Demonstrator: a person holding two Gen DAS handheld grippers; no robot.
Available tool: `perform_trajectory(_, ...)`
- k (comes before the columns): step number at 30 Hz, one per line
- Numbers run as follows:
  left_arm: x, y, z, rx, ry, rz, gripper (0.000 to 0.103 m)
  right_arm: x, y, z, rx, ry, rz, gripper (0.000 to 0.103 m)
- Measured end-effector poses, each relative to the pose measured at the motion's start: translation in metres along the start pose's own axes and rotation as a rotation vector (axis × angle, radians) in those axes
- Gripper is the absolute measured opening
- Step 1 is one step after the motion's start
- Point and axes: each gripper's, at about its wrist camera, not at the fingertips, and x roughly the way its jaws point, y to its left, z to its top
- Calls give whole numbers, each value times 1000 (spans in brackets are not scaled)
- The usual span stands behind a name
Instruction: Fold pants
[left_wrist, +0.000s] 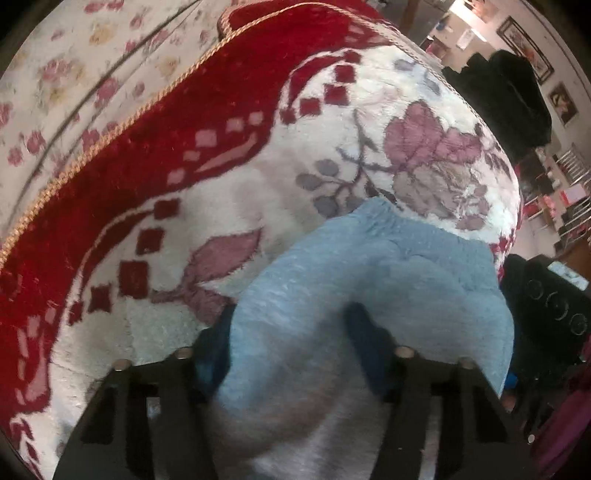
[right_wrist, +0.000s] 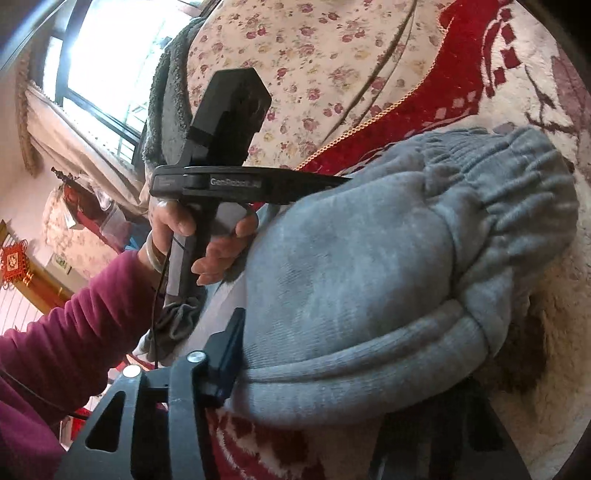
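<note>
The grey pants were bunched on the red-and-cream floral blanket, whose corded edge ran close behind. Left gripper and right gripper each had their jaws half closed, pinching thick folds of them. "GenRobot" was printed on the left one.

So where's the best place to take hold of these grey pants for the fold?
At the ribbed cuff, from the near edge, where the right gripper meets the pants. The thick rolled band gives the jaws a firm ridge, and the gathered waistband lies at the far end.
</note>
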Motion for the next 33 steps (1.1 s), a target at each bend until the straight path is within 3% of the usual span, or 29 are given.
perform_trajectory(1,-2,-1,0,5,-3,6,46,0,3,1,-15,0,-6,49)
perform_trajectory(3,-10,0,0,-6,-18,19,28,-3,11,3,-50,-8,-12,46)
perform_trajectory(6,-25,-2,-3,-19,-57,27,21,-7,19,7,-57,-23,-2,43)
perform_trajectory(11,-60,-12,-9,-10,-137,32,20,-13,53,18,-137,-50,14,39)
perform_trajectory(20,-169,-3,-42,-78,-331,85,20,-4,127,43,-293,-72,59,37)
perform_trajectory(26,-245,20,-104,-177,-474,118,18,31,200,52,-439,-32,104,36)
perform_trajectory(33,-308,69,-215,-367,-574,216,11,90,272,33,-581,54,132,36)
